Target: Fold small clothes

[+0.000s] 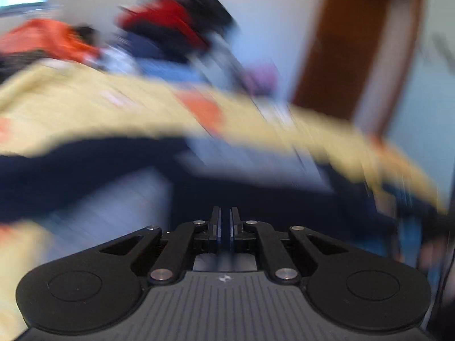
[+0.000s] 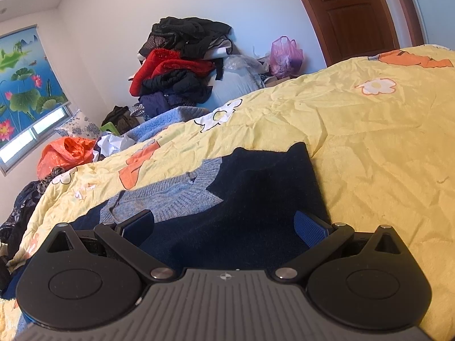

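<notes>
Close together, almost pad to pad, the jaws of the left gripper (image 1: 226, 221) are seen in the left wrist view; whether any cloth is pinched in the thin slit between them cannot be told, since everything beyond the gripper is smeared by blur. Dark navy fabric is spread just ahead of those jaws, with a pale yellow band arching above it.

Wide apart, by contrast, the jaws of the right gripper (image 2: 227, 224) are held, with nothing pressed by either blue pad. Between and just beyond them a navy sweater (image 2: 256, 199) is laid flat on the yellow bedspread (image 2: 369, 142), and a grey-blue knitted garment (image 2: 170, 196) is seen touching the sweater's left edge, partly tucked against it. The left finger's tip overlaps the knitted piece in the picture; contact cannot be judged.

Beyond the sweater, past the bedspread's far edge, a heap of dark and red clothes (image 2: 179, 62) is piled against the wall. Left of the sweater an orange plastic bag (image 2: 65, 153) is seen; up and right of it, a pink bag (image 2: 285, 56) beside a brown wooden door (image 2: 355, 14).
</notes>
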Demonstrator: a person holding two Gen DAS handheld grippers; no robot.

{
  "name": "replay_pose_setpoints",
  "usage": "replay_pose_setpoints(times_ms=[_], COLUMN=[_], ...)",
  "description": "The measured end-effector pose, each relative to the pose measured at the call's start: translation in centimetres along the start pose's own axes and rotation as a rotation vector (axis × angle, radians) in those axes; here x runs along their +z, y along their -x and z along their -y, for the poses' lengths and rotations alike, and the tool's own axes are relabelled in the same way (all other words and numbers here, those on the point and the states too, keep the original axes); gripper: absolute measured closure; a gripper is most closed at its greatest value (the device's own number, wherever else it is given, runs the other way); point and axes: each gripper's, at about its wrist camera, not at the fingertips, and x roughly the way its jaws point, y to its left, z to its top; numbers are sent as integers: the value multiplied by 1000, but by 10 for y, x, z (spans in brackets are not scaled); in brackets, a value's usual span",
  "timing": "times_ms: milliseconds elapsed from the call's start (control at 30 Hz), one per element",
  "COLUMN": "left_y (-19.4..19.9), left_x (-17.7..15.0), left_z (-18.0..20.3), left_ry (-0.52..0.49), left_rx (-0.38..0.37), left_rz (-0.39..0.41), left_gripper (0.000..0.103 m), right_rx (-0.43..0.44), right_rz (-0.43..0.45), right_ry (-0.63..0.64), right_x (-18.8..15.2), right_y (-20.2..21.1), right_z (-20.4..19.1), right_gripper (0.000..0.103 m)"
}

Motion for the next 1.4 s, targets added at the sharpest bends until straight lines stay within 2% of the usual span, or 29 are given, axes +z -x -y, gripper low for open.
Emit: replay_pose_setpoints(times_ms=[33, 100, 133, 233, 267, 300, 333, 367, 400, 433, 467, 500, 567, 667, 767, 833, 933, 1033, 1067, 1100, 1133, 1167, 1233, 1267, 1300, 1367, 1400], left_y=[-8, 7, 17, 52, 63, 73, 82, 93, 105, 116, 124, 129, 133, 128, 110, 89, 68, 80, 85, 87, 90, 92, 95, 98, 100, 107, 112], left_x=[-9, -14, -14, -8, -5, -3, 1, 2, 2, 0, 0, 0, 2, 2, -3, -7, -11, -10, -9, -9, -10, -10, -12, -13, -13, -10, -7], left_z=[16, 35, 32, -7, -28, -53, -76, -102, -121, -140, -157, -173, -205, -237, -236, -234, -248, -263, -268, -275, -281, -288, -298, -299, -299, -289, -279], left_ry=[-57, -151, -155, -36, 27, 92, 149, 188, 203, 204, 194, 177, 143, 64, -100, -164, -142, -39, -7, 27, 67, 110, 171, 186, 193, 168, 127], left_rx=[-7, 46, 27, -15, 1, 37, 104, 215, 357, 502, 606, 671, 752, 772, 795, 787, 829, 784, 771, 765, 750, 733, 720, 716, 717, 750, 770], left_rz=[-40, 15, 28, 106, 131, 154, 182, 228, 285, 334, 357, 362, 353, 266, 222, 146, 56, 87, 93, 87, 79, 75, 80, 90, 102, 154, 194], left_gripper=[98, 97, 96, 91, 84, 65, 52, 25, 10, 8, 7, 7, 7, 7, 7, 7, 8, 10, 24, 45, 56, 74, 78, 84, 85, 88, 93], right_rx=[2, 5, 7, 13, 14, 15, 17, 19, 19, 18, 18, 17, 17, 11, 9, 9, 10, 10, 10, 11, 11, 11, 13, 13, 13, 13, 13], right_rz=[1, 2, 4, 7, 8, 7, 8, 9, 9, 9, 8, 8, 8, 5, 4, 4, 4, 4, 4, 4, 4, 5, 5, 5, 5, 5, 5], right_ry=[-2, -6, -9, -18, -19, -19, -22, -24, -25, -23, -22, -22, -21, -14, -11, -10, -11, -11, -11, -12, -12, -13, -15, -15, -15, -15, -14], right_x=[0, 0, 0, 0, 0, 0, 0, 0, 0, 0, 0, 0, 0, 0, 0, 0, 0, 0, 0, 0, 0, 0, 0, 0, 0, 0, 0], right_y=[0, 0, 1, 2, 2, 2, 2, 2, 2, 2, 2, 2, 2, 2, 1, 1, 1, 1, 1, 1, 1, 1, 1, 1, 1, 1, 1], right_z=[0, 1, 1, 3, 3, 3, 3, 4, 4, 4, 4, 4, 4, 4, 3, 3, 3, 3, 3, 3, 3, 3, 3, 3, 3, 3, 3], right_gripper=[1, 1, 1, 1, 1, 1, 0, 0, 0, 0, 0, 0, 0, 0, 0, 0, 0, 0, 0, 0, 0, 0, 0, 0, 0, 0, 0])
